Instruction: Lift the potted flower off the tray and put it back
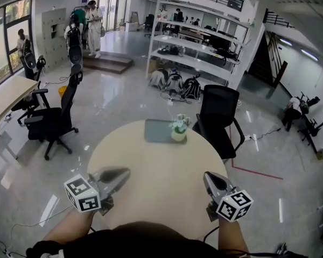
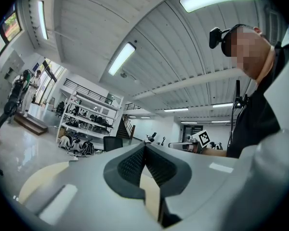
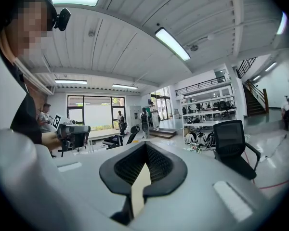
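Observation:
The potted flower (image 1: pixel 179 129), pale blooms in a small light pot, stands at the right edge of the grey tray (image 1: pixel 156 130) on the far side of the round beige table (image 1: pixel 156 165). Both grippers hover over the table's near edge, well short of the pot. My left gripper (image 1: pixel 125 172) is shut with nothing in it; its pads meet in the left gripper view (image 2: pixel 145 146). My right gripper (image 1: pixel 208 176) is also shut and empty, as the right gripper view shows (image 3: pixel 145 144). That view also catches the flower (image 3: pixel 195 148) as a small blur far ahead.
A black office chair (image 1: pixel 218 120) stands just behind the table at the right, close to the pot. Another black chair (image 1: pixel 56 120) and a wooden desk (image 1: pixel 5 98) are at the left. White shelving (image 1: pixel 196 47) and people stand far back.

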Tool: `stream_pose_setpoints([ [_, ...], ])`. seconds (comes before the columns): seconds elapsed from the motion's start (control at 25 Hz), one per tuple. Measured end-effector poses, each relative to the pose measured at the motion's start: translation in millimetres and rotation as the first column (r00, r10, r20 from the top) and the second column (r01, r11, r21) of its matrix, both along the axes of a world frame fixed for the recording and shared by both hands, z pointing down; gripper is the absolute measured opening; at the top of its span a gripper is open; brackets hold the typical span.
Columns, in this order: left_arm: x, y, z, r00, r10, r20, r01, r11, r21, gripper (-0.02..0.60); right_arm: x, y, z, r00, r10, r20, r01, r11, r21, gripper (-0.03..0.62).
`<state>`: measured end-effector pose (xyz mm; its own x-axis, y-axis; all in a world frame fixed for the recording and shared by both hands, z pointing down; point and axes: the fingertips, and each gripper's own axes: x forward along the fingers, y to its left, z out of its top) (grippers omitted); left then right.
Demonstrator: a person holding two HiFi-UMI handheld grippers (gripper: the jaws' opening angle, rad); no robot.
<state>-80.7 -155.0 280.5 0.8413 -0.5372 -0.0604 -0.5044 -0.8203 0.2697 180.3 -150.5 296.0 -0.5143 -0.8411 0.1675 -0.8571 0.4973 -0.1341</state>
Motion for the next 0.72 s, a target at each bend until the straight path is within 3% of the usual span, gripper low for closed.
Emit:
stream_pose_setpoints([
  [0.72,-1,13,9,1.000,0.019,-0.010,-0.019,1.000,-0.014,-0.002,-12,11,8,1.000,-0.030,0.006,0.030,1.000,-0.004,0.012],
])
